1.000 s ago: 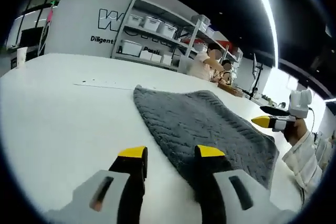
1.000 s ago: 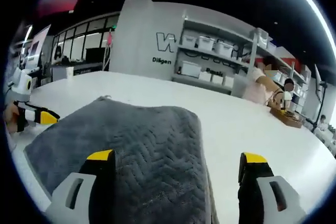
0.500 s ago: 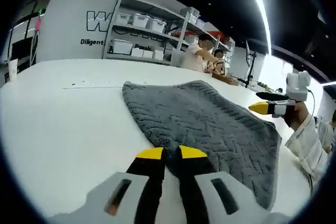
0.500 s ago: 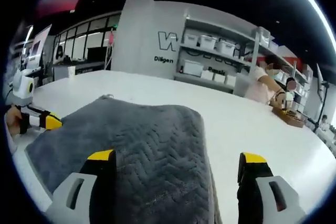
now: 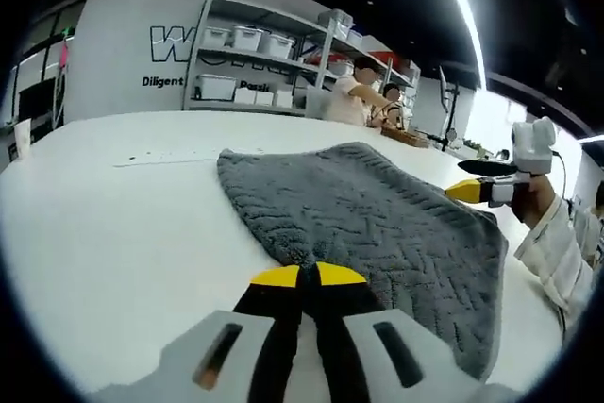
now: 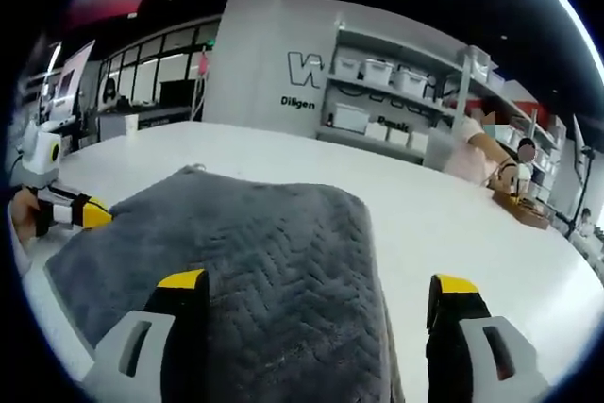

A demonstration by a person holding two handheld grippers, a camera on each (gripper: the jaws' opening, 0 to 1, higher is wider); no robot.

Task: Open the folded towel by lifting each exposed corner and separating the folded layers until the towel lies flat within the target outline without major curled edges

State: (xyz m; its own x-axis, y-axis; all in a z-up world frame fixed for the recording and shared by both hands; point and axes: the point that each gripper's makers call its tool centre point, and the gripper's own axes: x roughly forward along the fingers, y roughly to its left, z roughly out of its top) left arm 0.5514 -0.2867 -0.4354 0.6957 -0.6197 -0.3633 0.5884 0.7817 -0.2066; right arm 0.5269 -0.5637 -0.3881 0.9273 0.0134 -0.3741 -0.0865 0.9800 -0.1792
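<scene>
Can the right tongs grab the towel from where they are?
Probably yes: the right tongs are open, with one yellow tip over the grey towel and nothing between them.

- On the grey wall [image 5: 123, 54] behind the shelving, a large outlined letter "W" [image 5: 168, 43] could be read in the left gripper view; the shelf frame covered the letters after it.
- Under that letter, a smaller dark line on the same wall read "Diligent" [image 5: 162, 81], and the rest was cut by the shelf post.
- In the right gripper view the same wall [image 6: 255, 63] showed the big "W" [image 6: 304, 68] and below it "Diligen" [image 6: 298, 102], with the end hidden behind the shelf.
- Some dark letters behind the lower shelf boxes [image 6: 401, 125] were there, but they were too broken to read.
</scene>
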